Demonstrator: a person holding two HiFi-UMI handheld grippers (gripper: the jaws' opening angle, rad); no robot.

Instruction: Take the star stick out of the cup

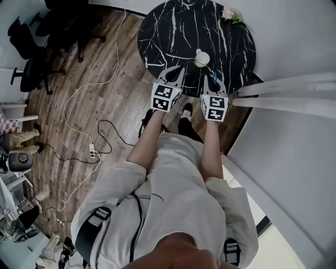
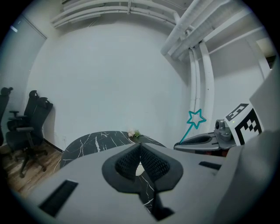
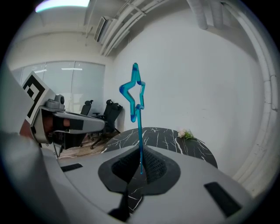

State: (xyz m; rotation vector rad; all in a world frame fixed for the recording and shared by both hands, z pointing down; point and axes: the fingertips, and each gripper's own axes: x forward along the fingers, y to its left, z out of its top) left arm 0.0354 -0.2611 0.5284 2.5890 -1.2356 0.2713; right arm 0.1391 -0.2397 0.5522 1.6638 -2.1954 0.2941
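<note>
The blue star stick (image 3: 136,100) stands upright between the jaws of my right gripper (image 3: 140,153), which is shut on its lower end. From the left gripper view the star stick (image 2: 195,119) rises slanted out of the right gripper (image 2: 180,145). In the head view the white cup (image 1: 202,58) stands on the round black marble table (image 1: 173,31), just beyond both grippers. My right gripper (image 1: 212,80) hovers a little to the right of the cup and nearer to me. My left gripper (image 1: 177,72) is to the cup's left, and its jaws (image 2: 140,146) are shut on nothing.
A small bunch of flowers (image 1: 231,14) lies at the table's far edge by the white wall. Black office chairs (image 1: 31,58) stand at the left on the wooden floor, where a white cable (image 1: 89,152) trails. White pipes (image 1: 283,92) run along the right.
</note>
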